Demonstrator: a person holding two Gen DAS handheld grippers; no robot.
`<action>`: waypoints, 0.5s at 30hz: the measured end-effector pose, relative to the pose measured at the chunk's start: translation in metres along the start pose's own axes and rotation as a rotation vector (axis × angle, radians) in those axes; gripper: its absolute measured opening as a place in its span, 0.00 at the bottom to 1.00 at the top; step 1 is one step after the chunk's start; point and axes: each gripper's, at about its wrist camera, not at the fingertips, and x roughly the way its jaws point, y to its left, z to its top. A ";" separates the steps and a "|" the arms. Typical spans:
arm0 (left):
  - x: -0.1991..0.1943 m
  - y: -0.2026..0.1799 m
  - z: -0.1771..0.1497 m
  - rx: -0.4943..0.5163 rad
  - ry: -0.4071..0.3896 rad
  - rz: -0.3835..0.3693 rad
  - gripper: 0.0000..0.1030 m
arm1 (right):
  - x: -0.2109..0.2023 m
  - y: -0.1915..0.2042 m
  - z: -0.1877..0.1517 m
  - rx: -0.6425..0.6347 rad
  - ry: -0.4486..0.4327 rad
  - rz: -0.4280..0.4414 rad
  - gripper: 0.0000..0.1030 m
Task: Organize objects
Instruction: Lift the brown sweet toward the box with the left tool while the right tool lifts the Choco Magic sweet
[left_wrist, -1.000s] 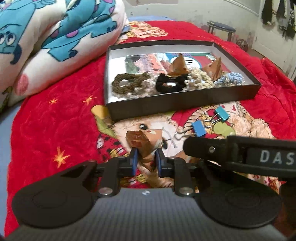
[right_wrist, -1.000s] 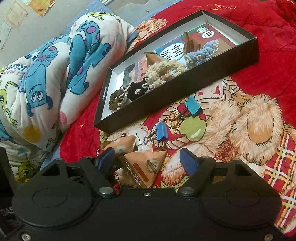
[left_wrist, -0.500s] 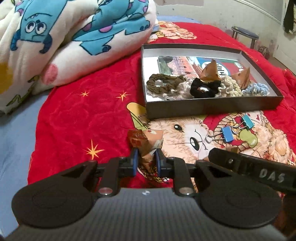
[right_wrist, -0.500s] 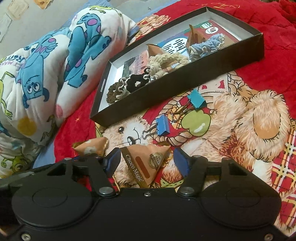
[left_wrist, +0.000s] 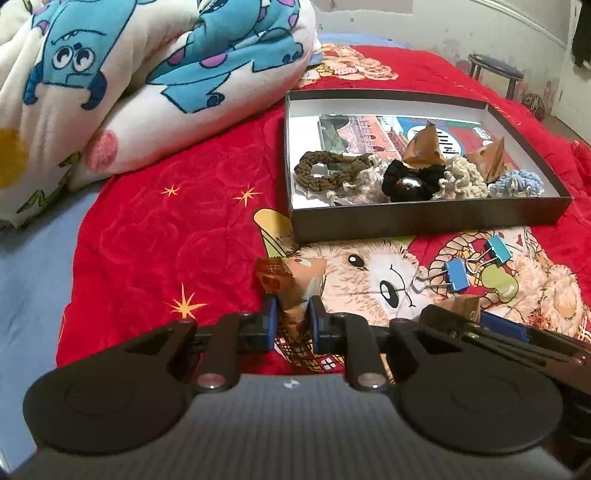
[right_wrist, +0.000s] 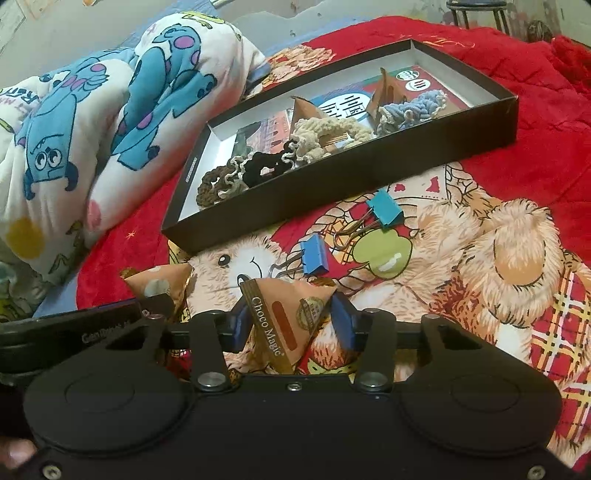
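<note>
A Choco Magic packet (right_wrist: 291, 314) is bracketed by the right gripper (right_wrist: 291, 321), whose jaws have just been closing and meet its sides; its printed name runs down toward the camera. A second packet (left_wrist: 291, 286) is pinched upright in the left gripper (left_wrist: 291, 321). Both sit on the red bedspread (left_wrist: 147, 229), nearer than the box (left_wrist: 424, 218); two blue binder clips (right_wrist: 314, 254) lie between.

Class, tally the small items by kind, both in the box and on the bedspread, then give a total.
Triangular snack packets: 4
Hair scrunchies: 5
Blue binder clips: 2
Total: 11
</note>
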 end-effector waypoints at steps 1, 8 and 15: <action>0.000 0.000 0.000 0.000 -0.002 0.006 0.20 | 0.000 0.001 0.000 0.000 -0.002 -0.002 0.41; -0.002 -0.001 0.002 -0.005 -0.026 0.021 0.20 | -0.002 -0.001 0.003 0.025 -0.005 0.011 0.36; -0.003 0.004 0.004 -0.042 -0.025 -0.001 0.20 | -0.002 -0.008 0.008 0.099 0.023 0.060 0.33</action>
